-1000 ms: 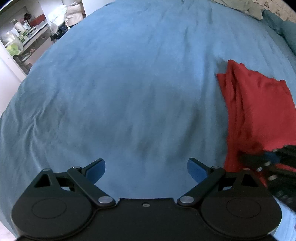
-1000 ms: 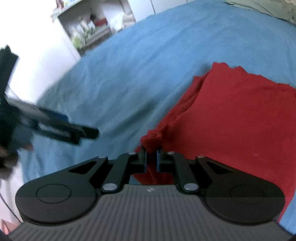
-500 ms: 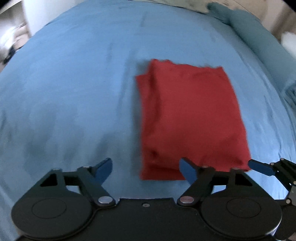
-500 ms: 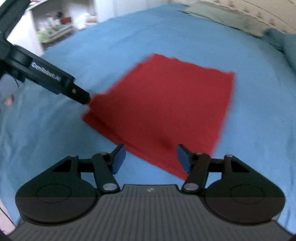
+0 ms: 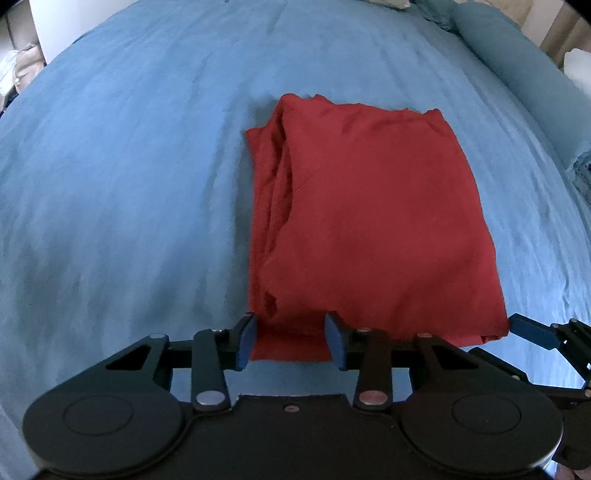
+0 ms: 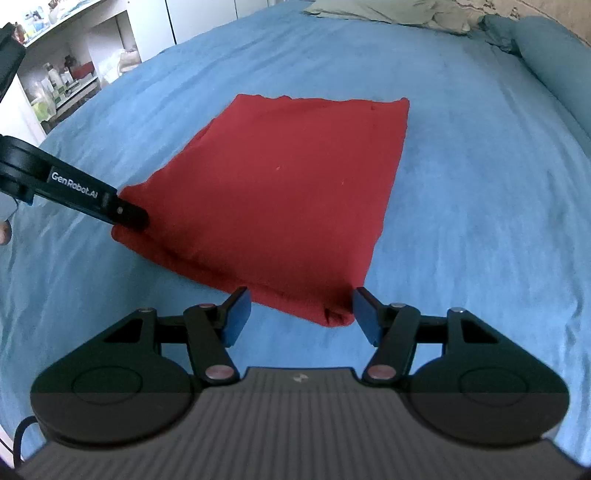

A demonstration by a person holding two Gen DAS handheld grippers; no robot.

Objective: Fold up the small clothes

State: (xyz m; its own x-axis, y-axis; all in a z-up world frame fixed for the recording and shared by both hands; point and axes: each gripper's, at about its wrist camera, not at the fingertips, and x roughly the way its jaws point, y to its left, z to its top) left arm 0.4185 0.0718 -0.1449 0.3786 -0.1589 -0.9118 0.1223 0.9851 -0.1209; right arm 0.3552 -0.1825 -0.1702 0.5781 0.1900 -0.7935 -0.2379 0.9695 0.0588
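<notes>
A red garment (image 5: 369,221) lies folded into a rectangle on the blue bedspread (image 5: 129,184); it also shows in the right wrist view (image 6: 288,192). My left gripper (image 5: 290,341) is open, its blue pads either side of the garment's near left corner. My right gripper (image 6: 301,314) is open, its jaws straddling the garment's near right corner. The right gripper's blue fingertips (image 5: 532,332) show at the right edge of the left wrist view. The left gripper's black finger (image 6: 92,199) rests at the garment's left corner in the right wrist view.
Blue pillows (image 6: 554,59) lie along the bed's far right side, with a pale green cloth (image 6: 388,13) at the far edge. White shelves with bottles (image 6: 55,81) stand beyond the bed's left side.
The right gripper let go of the red garment and opened. Both grippers swung to the garment's near edge, and the left jaws narrowed around its corner.
</notes>
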